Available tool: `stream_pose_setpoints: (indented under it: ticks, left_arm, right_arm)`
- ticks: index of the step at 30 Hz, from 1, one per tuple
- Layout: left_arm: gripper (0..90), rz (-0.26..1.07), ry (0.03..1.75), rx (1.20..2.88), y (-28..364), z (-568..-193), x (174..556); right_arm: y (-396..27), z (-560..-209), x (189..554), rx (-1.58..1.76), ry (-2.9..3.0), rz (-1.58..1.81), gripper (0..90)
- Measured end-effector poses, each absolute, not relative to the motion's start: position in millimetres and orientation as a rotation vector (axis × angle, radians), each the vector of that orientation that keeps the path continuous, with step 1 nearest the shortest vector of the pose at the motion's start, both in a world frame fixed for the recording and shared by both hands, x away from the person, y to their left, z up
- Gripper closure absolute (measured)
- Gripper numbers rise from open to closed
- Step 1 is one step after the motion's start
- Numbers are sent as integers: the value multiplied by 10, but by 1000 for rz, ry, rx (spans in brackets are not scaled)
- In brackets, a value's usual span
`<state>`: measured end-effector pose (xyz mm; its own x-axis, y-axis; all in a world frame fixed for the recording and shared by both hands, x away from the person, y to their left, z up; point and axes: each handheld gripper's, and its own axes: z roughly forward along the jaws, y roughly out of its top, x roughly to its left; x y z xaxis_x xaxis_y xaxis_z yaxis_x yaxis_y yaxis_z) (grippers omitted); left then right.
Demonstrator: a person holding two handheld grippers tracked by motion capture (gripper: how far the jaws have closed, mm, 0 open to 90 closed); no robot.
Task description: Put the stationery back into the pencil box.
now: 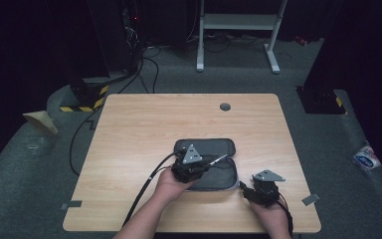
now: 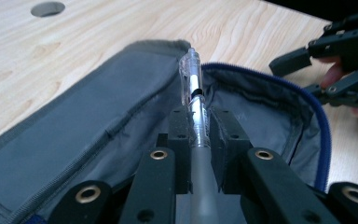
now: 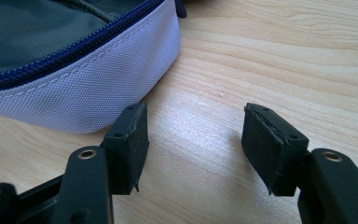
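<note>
Over open pencil case (image 1: 206, 169), left gripper (image 2: 199, 135) pinches pen (image 2: 192, 88) between pads, jaws pressed on barrel. Pen long axis runs straight out along jaws, tip end over grey lining. Right gripper (image 3: 193, 140) just beside case's near corner, jaws spread, empty, resting low over table (image 3: 284, 56). Likely next: lower pen lengthwise into case.
</note>
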<state>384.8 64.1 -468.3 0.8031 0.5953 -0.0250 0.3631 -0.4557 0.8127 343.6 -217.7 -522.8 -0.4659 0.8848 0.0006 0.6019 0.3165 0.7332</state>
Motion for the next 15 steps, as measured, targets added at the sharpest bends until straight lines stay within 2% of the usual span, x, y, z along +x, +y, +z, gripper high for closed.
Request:
stream_pose_setpoints:
  ticks: [13,15]
  left_arm:
    - [789,286,677,2146,600,-4770,3839]
    - [767,292,700,2150,604,-4778,3851]
  right_arm:
    - [-2168,-5228,3431,1323,2183,949,406]
    - [-2168,-5228,3431,1323,2183,949,406]
